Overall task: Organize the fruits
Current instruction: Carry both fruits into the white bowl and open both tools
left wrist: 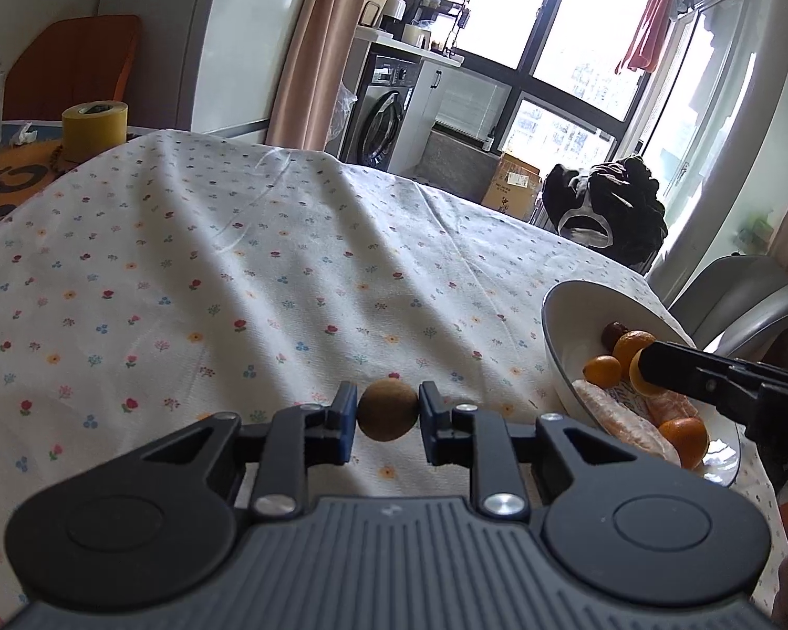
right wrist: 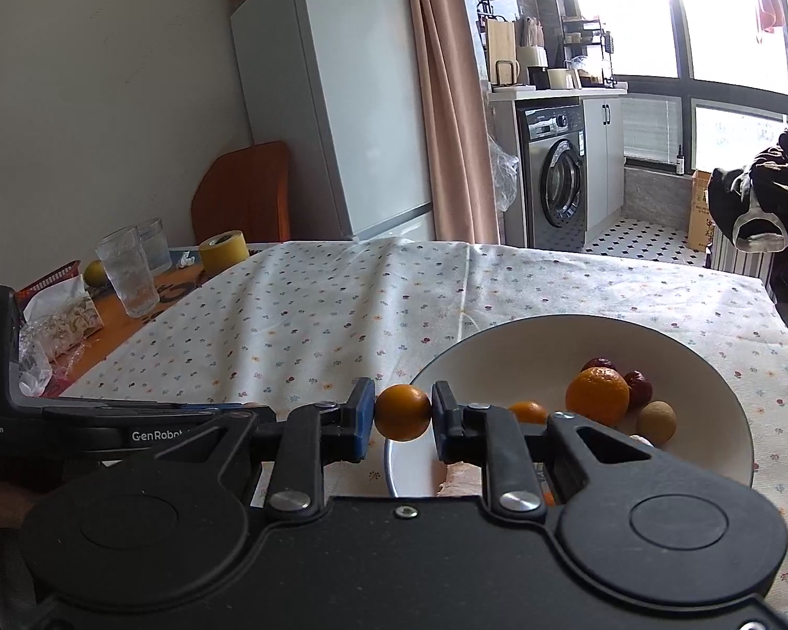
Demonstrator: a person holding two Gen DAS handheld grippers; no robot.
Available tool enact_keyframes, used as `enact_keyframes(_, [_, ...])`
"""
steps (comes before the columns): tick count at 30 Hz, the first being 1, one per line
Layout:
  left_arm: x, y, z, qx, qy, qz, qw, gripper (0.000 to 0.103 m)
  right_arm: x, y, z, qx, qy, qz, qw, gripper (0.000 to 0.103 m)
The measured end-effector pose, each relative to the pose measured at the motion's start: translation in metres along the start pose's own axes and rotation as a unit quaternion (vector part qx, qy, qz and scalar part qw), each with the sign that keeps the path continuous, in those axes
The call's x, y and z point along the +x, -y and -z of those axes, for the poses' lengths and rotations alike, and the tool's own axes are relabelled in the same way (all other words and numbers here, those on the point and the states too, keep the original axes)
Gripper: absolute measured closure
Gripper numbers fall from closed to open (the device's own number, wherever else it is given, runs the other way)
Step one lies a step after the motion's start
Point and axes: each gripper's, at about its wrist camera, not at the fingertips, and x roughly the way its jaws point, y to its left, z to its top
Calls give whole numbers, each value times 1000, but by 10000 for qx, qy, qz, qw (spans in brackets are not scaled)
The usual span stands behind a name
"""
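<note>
My left gripper (left wrist: pixel 387 412) is shut on a small round brown fruit (left wrist: pixel 387 409), held above the flowered tablecloth. My right gripper (right wrist: pixel 403 413) is shut on a small orange (right wrist: pixel 403 412), held over the near rim of a white bowl (right wrist: pixel 499 346). Inside that bowl lie a bigger orange (right wrist: pixel 598 395), another small orange (right wrist: pixel 528 412), dark red dates (right wrist: pixel 636 384) and a tan round fruit (right wrist: pixel 655 422). In the left wrist view the bowl (left wrist: pixel 567 325) stands at the right, with the right gripper's body (left wrist: pixel 719 380) reaching over it.
At the table's far left stand a yellow tape roll (right wrist: pixel 223 251), two clear glasses (right wrist: pixel 127 272), a plastic bag (right wrist: pixel 58 328) and a red basket (right wrist: pixel 47 278). An orange chair (right wrist: pixel 244 194) stands behind. A grey chair (left wrist: pixel 735 304) sits past the table's right edge.
</note>
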Motion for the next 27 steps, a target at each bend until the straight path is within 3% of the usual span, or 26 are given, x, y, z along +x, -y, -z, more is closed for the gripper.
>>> enact_keyframes(27, [-8,63,-9,396,160,439,9981,80,-43,76,7,597,486,745,9942,81])
